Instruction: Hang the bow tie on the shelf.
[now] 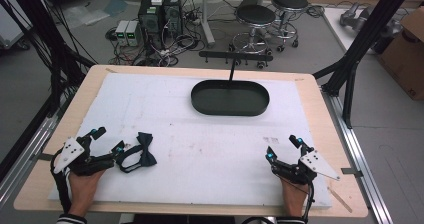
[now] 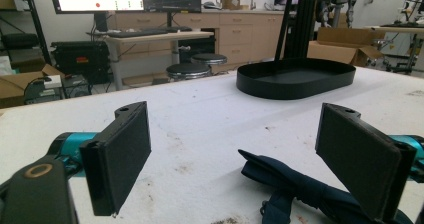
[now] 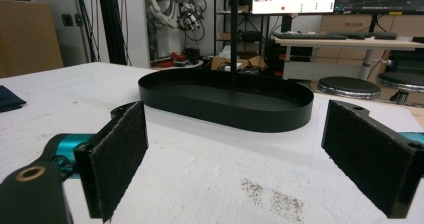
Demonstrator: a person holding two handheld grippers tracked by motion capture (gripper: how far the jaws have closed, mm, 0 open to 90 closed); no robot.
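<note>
A dark navy bow tie with its strap lies on the white mat at the near left. My left gripper stands open just left of it; in the left gripper view the bow tie lies low between the jaws, toward the right pad. A black oval tray with an upright T-shaped stand sits at the far middle of the mat. My right gripper rests open at the near right with nothing between its jaws, and it faces the tray.
The white mat covers most of the wooden table. Small dark stains mark the mat in front of the right gripper. Stools, computers and cables stand on the floor beyond the far edge.
</note>
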